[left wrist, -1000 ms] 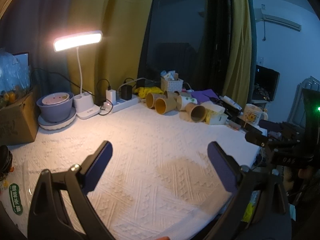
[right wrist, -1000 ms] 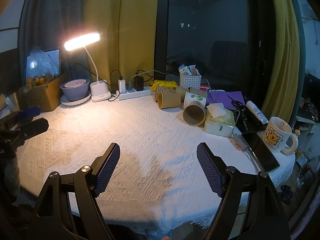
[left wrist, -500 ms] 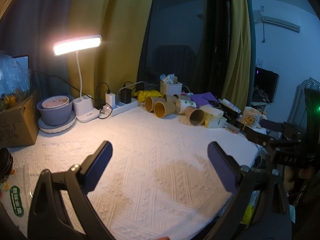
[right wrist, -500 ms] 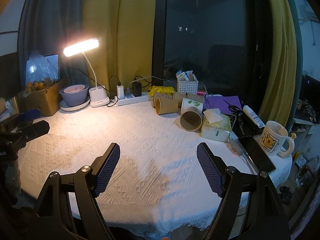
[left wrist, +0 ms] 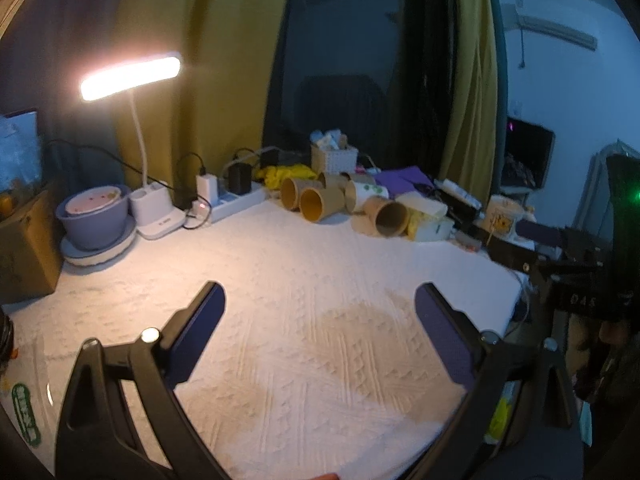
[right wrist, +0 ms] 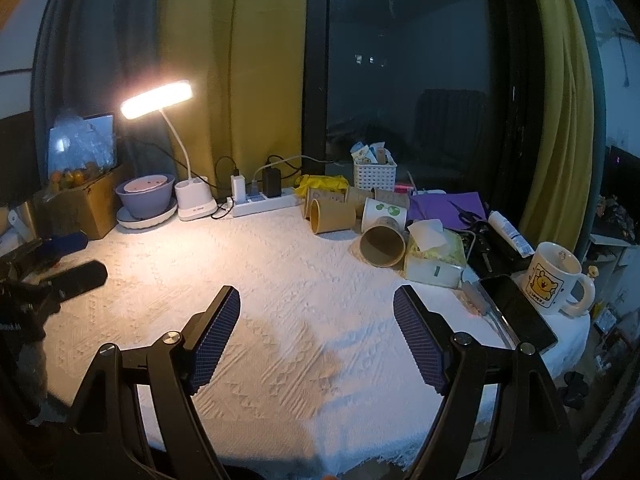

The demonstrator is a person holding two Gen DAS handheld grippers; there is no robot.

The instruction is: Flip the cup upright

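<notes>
Several brown paper cups lie on their sides at the far right of the white tablecloth. The nearest one [right wrist: 382, 243] points its open mouth toward me; it also shows in the left wrist view [left wrist: 387, 216]. Another brown cup [right wrist: 331, 216] lies behind it, beside a white cup with green dots [right wrist: 385, 212]. My left gripper [left wrist: 318, 320] is open and empty above the near cloth. My right gripper [right wrist: 317, 322] is open and empty, well short of the cups. Each gripper shows at the edge of the other's view.
A lit desk lamp [right wrist: 191, 204], a purple bowl on a plate [right wrist: 146, 196] and a power strip [right wrist: 264, 202] stand at the back. A tissue box [right wrist: 434, 260], a phone [right wrist: 516, 312] and a white mug [right wrist: 554, 278] sit at the right edge. A cardboard box [right wrist: 86, 200] is at the left.
Both grippers have drawn back and risen a little, so the cups look farther away. Both stay open and empty.
</notes>
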